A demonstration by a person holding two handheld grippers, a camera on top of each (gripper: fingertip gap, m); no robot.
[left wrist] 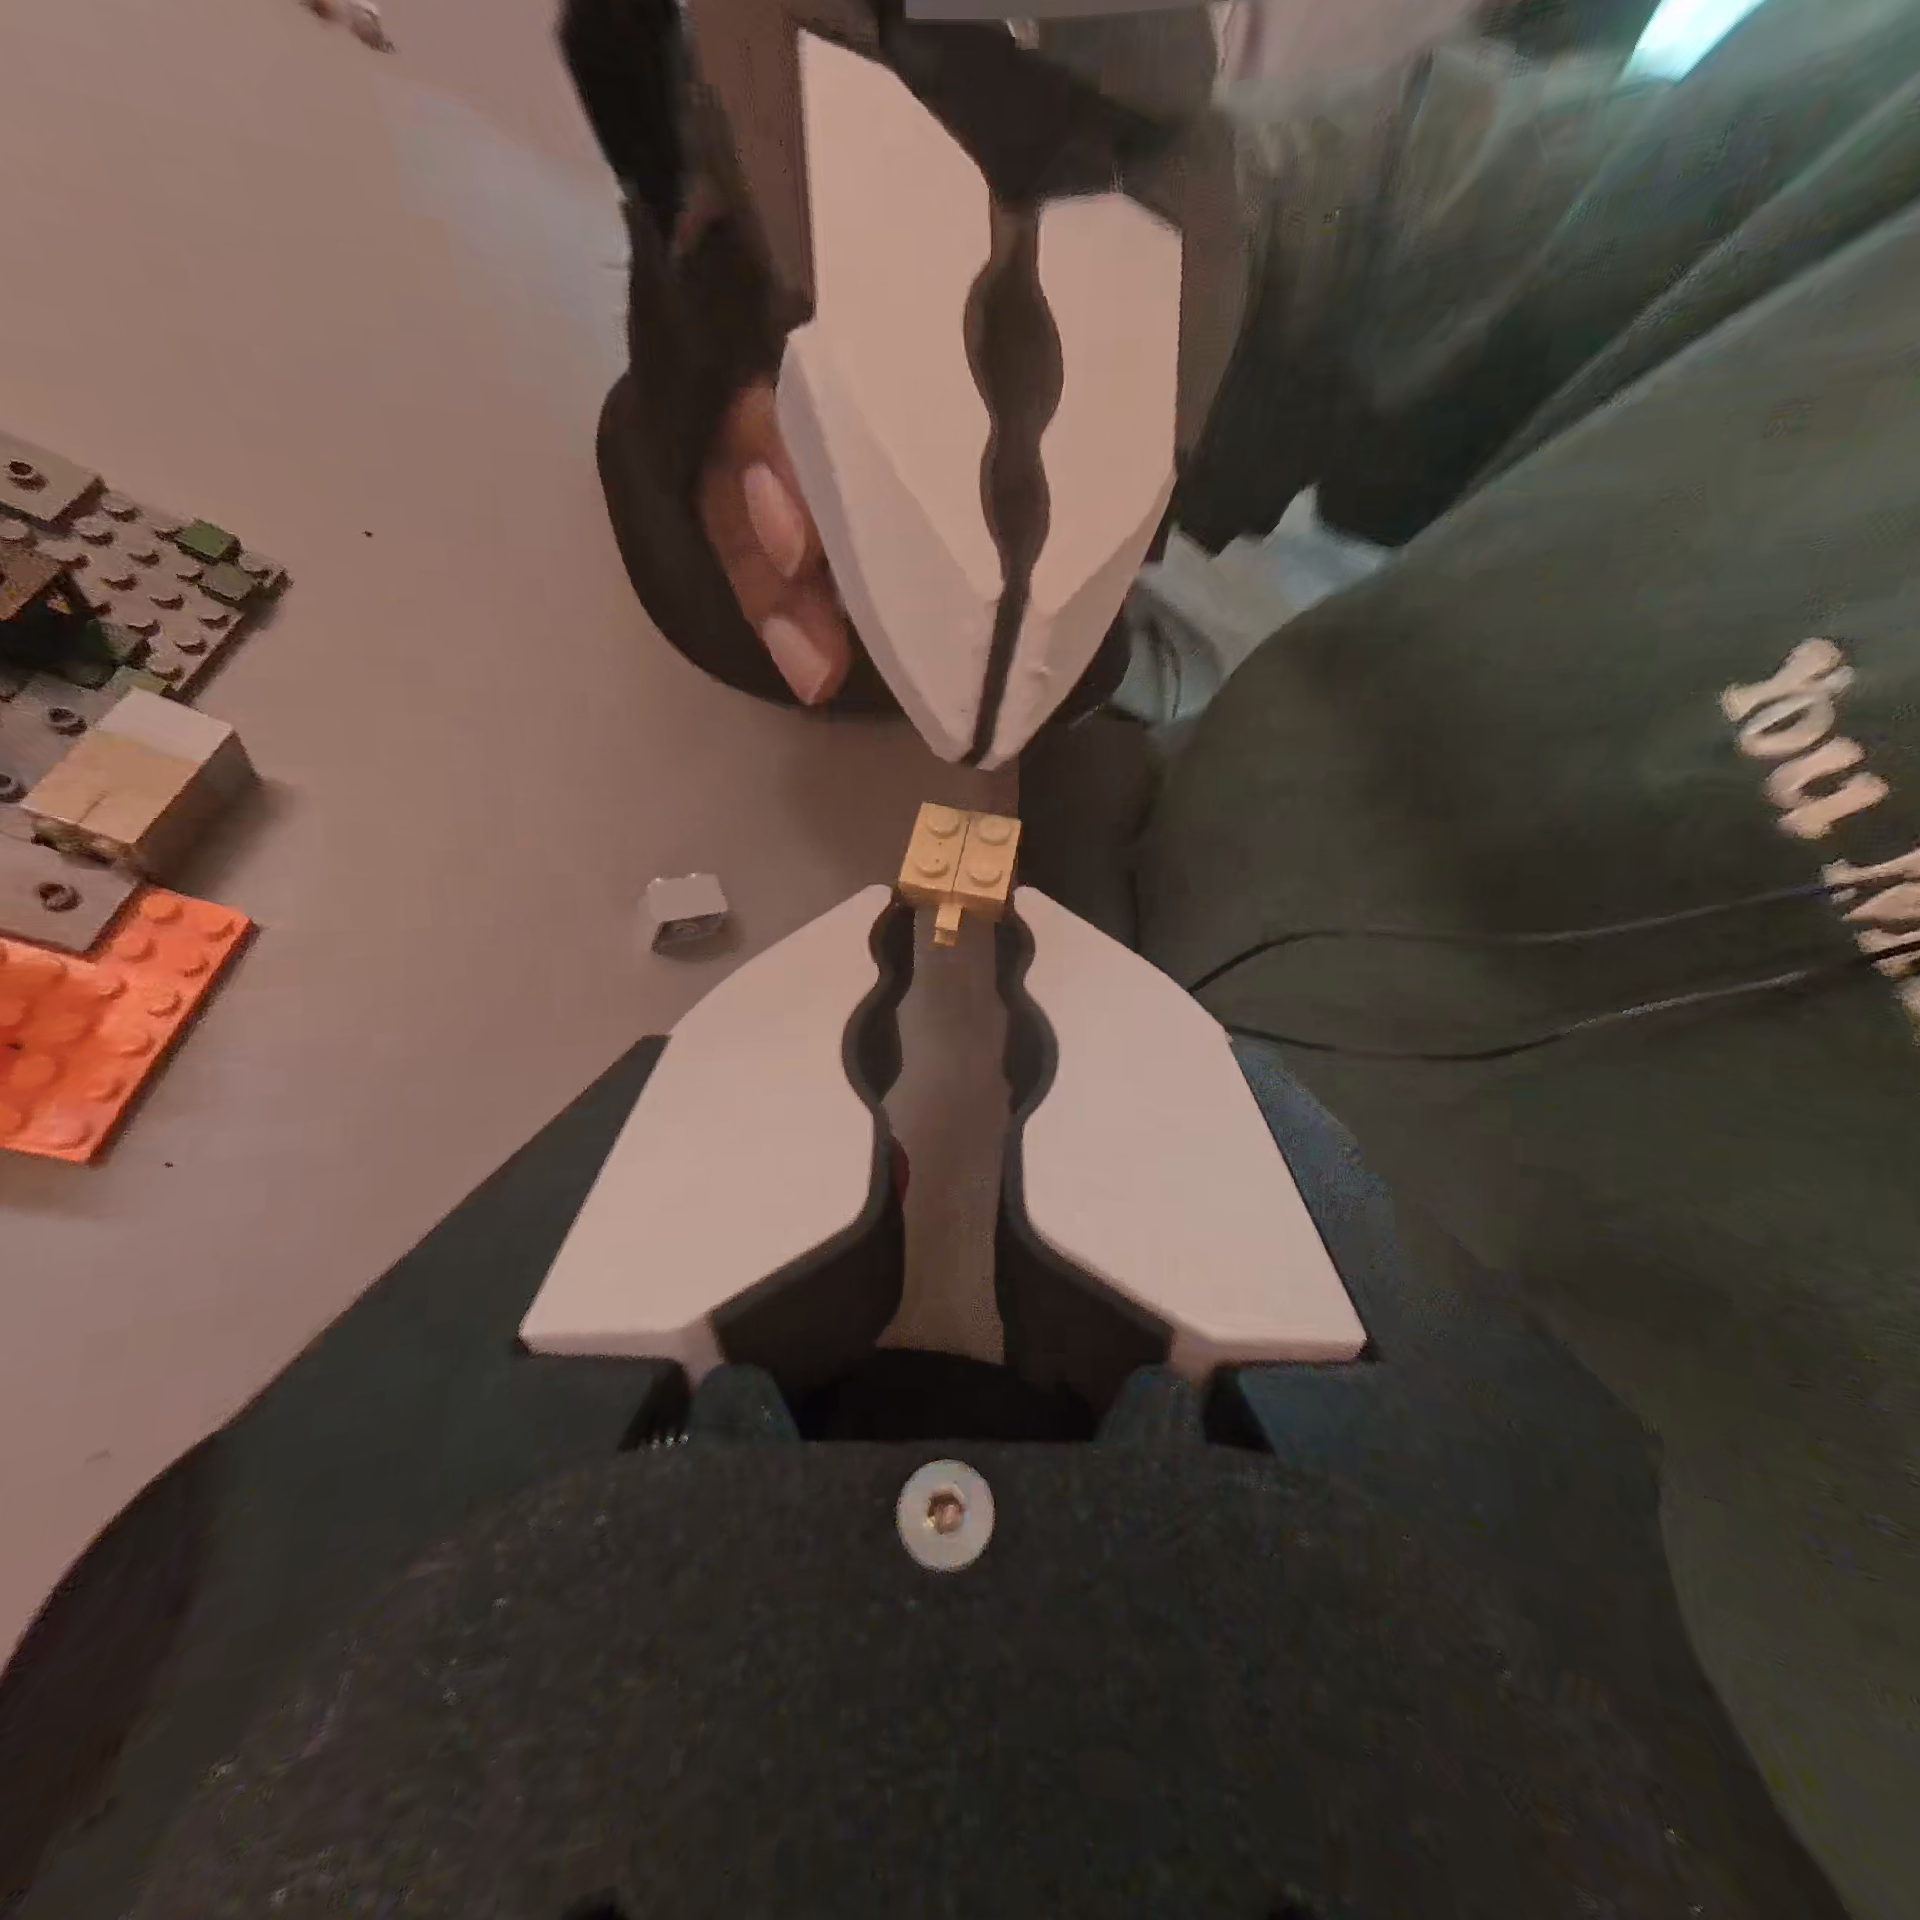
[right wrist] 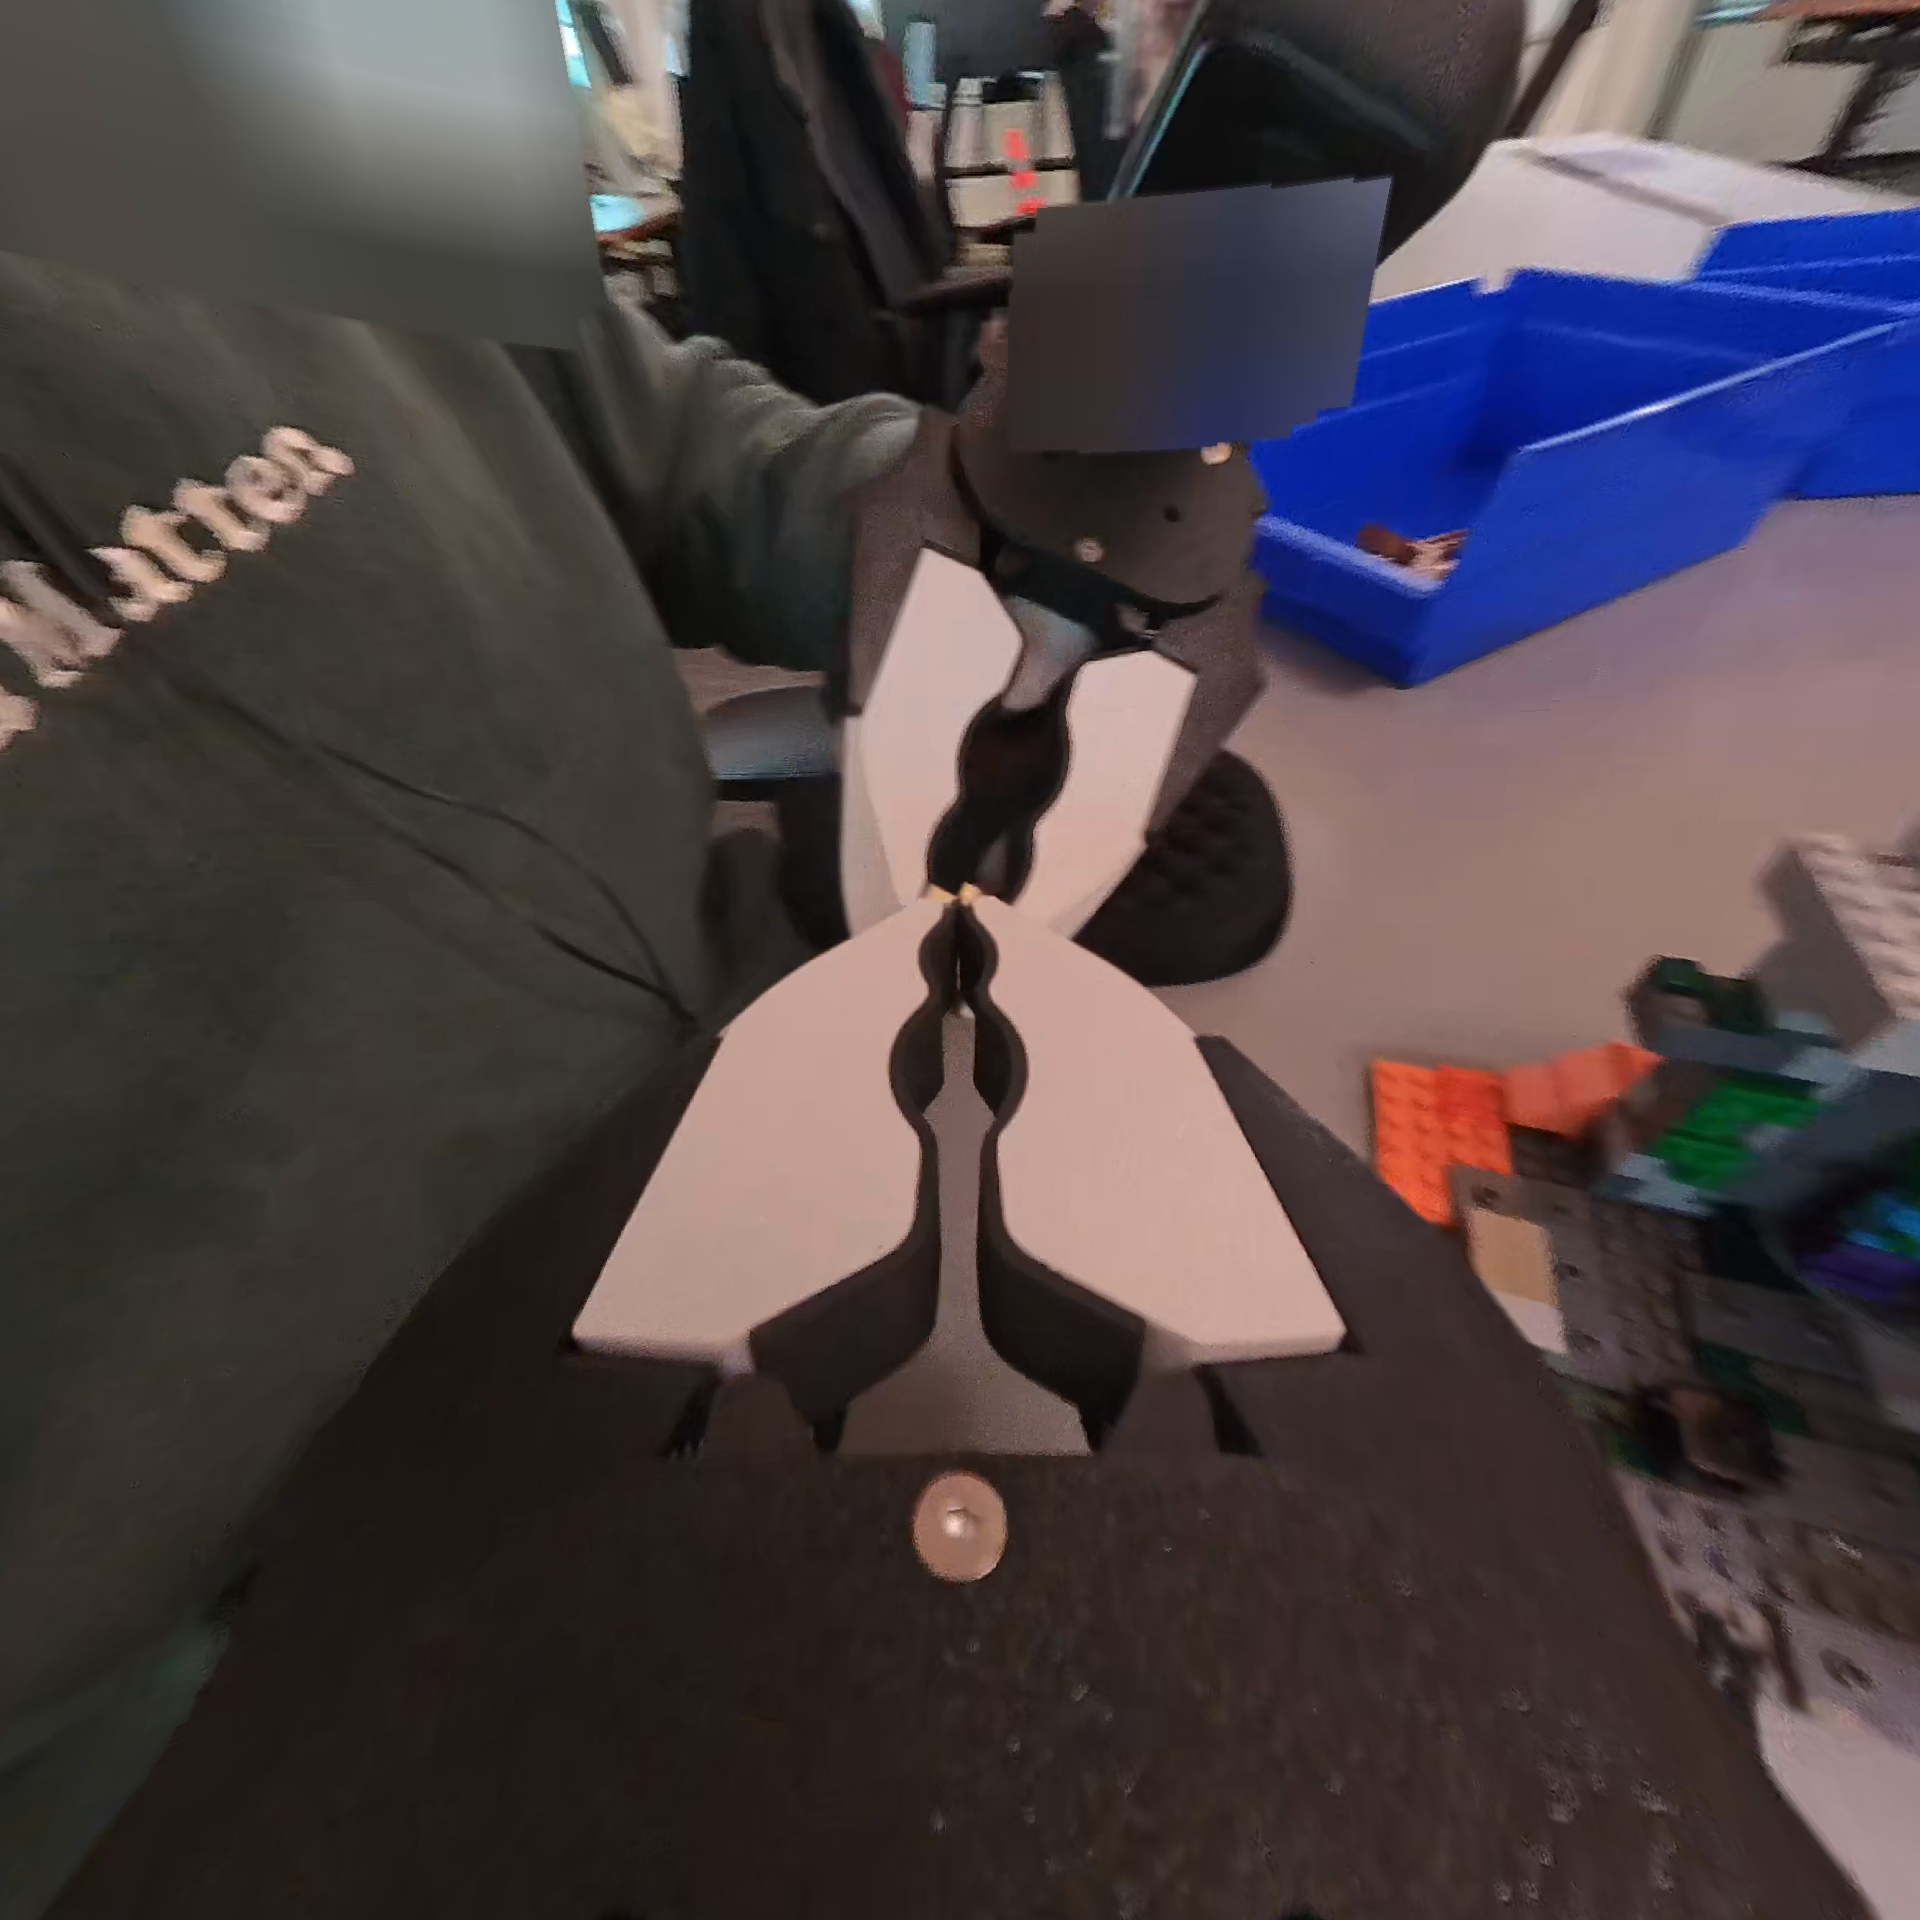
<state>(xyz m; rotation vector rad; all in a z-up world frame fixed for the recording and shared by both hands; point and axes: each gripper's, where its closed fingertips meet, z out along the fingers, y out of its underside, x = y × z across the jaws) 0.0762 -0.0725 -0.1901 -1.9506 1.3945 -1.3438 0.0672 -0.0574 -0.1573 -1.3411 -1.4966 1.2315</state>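
My left gripper [left wrist: 956,899] is shut on a small tan brick piece [left wrist: 961,860], studs facing the camera, with a small tan peg sticking out below it between the fingers. It is held above the grey table [left wrist: 436,790]. My right gripper [left wrist: 982,753] comes in from the opposite side, jaws closed together, its tips just short of the tan piece's far edge. In the right wrist view my right gripper [right wrist: 958,914] is shut, tip to tip with the left gripper [right wrist: 968,883]; a sliver of the tan piece [right wrist: 954,891] shows between them. A hand [left wrist: 779,561] holds the right gripper.
On the table to the left lie a loose grey brick [left wrist: 686,914], an orange plate [left wrist: 94,1029], a tan-and-white block [left wrist: 135,779] and a grey studded baseplate [left wrist: 125,582]. Blue bins [right wrist: 1558,447] stand behind. A multicoloured brick build [right wrist: 1745,1143] stands at the right. The person's green sweatshirt [left wrist: 1558,935] is close. The grippers are tip to tip, or close to it.
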